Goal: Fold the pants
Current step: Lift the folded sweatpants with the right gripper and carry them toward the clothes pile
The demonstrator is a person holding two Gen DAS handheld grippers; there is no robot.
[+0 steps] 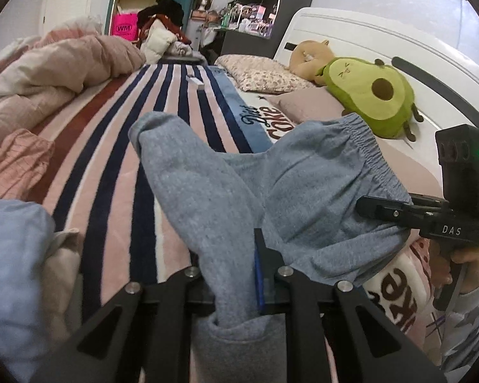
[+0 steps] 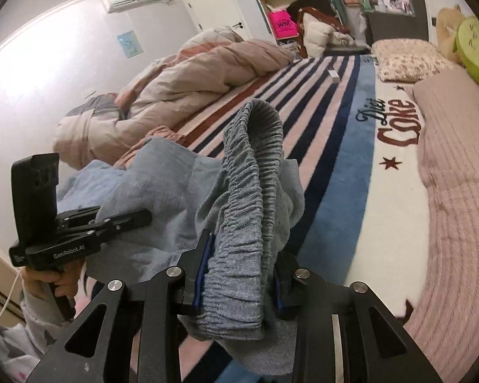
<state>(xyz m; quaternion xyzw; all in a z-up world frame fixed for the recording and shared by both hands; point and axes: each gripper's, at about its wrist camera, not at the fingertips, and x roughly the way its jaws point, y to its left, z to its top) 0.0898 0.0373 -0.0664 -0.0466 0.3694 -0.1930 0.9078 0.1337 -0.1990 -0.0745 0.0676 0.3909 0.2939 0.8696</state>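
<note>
Left wrist view: the left gripper [image 1: 239,287] has its fingers clamped on a fold of the grey pants [image 1: 239,185], holding them above the striped blanket [image 1: 111,166], likely to spread them for folding. The right gripper [image 1: 380,209], beside the pants, reads "DAS".

Right wrist view: the right gripper's fingers pinch the pants' waistband [image 2: 249,223]. The blanket beyond reads "Diet Coke"; the left gripper reads "GenRobot.AI".
</note>
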